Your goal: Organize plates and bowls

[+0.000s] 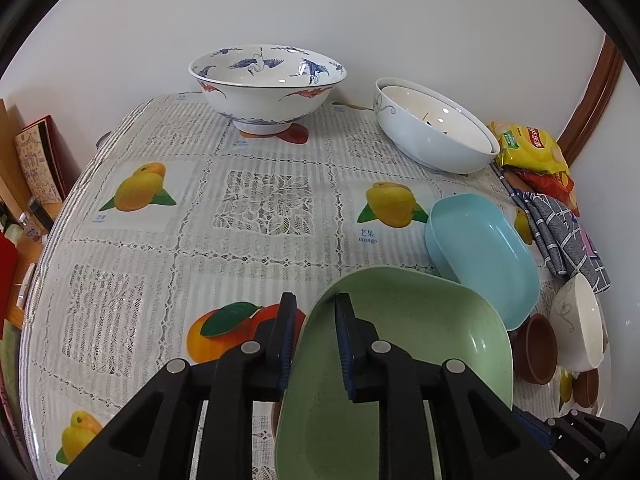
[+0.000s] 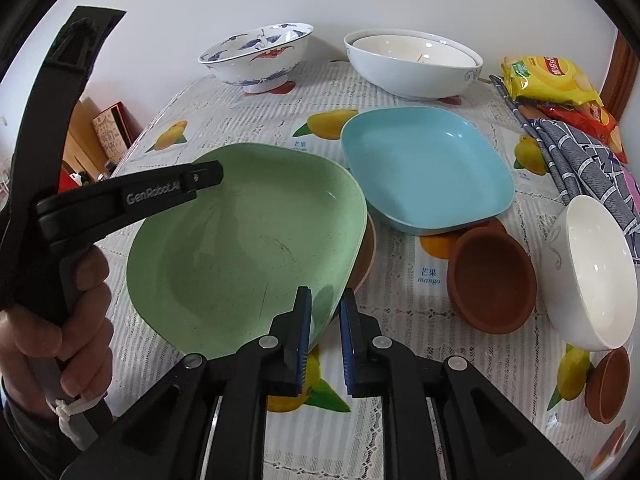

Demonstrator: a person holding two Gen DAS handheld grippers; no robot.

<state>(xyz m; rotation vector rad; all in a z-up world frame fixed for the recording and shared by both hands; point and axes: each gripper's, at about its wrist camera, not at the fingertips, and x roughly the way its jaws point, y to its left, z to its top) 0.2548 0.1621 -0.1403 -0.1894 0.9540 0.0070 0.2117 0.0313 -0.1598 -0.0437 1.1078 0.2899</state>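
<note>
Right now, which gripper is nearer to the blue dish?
Right. The right gripper straddles the green plate's near rim, on the side facing the blue dish; the left gripper straddles that plate's far-side rim.

Left gripper (image 1: 314,312): at 6 o'clock, jaws slightly parted astride the green plate's rim, pads not visibly pressing.
Green plate (image 1: 420,340): at 5 o'clock, tilted, near edge over the tablecloth (image 1: 260,208).
Blue plate (image 1: 480,248): at 4 o'clock, touching the green plate's far edge.
Crane-painted bowl (image 1: 268,84): at 12 o'clock, upright by the wall.
Nested white bowls (image 1: 432,132): at 2 o'clock, tilted.
Small white bowl (image 1: 580,328): at 4 o'clock, beside brown dishes (image 1: 536,348).
Snack packets (image 1: 528,148): at 2 o'clock.
</note>
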